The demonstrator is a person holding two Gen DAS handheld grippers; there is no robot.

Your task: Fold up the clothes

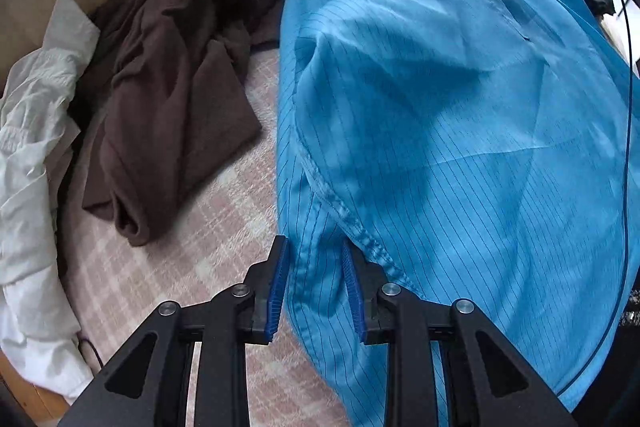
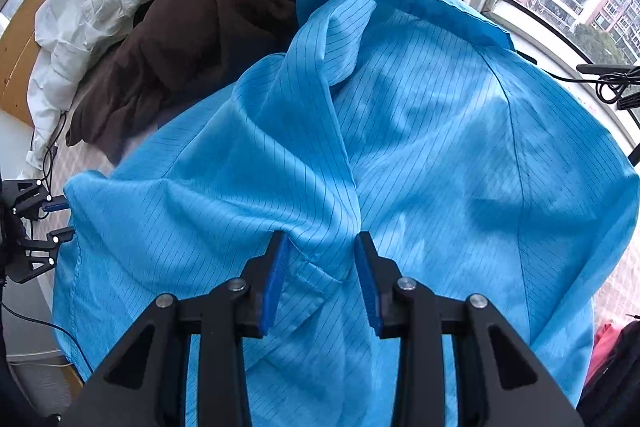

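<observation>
One blue pinstriped coat [image 2: 420, 131] lies rumpled, glossy; one brown garment [image 1: 172, 99] and one white garment [image 1: 32, 155] sit left. Left gripper [image 1: 316, 287] and right gripper [image 2: 320, 279] straddle coat folds, fingers spread.

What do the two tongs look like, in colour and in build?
Both the left tongs and the right tongs have matte black angular arms with triangular cut-outs and round silver pins at the joints. Each finger carries a ribbed blue pad. A thin blue cable runs nearby.
</observation>
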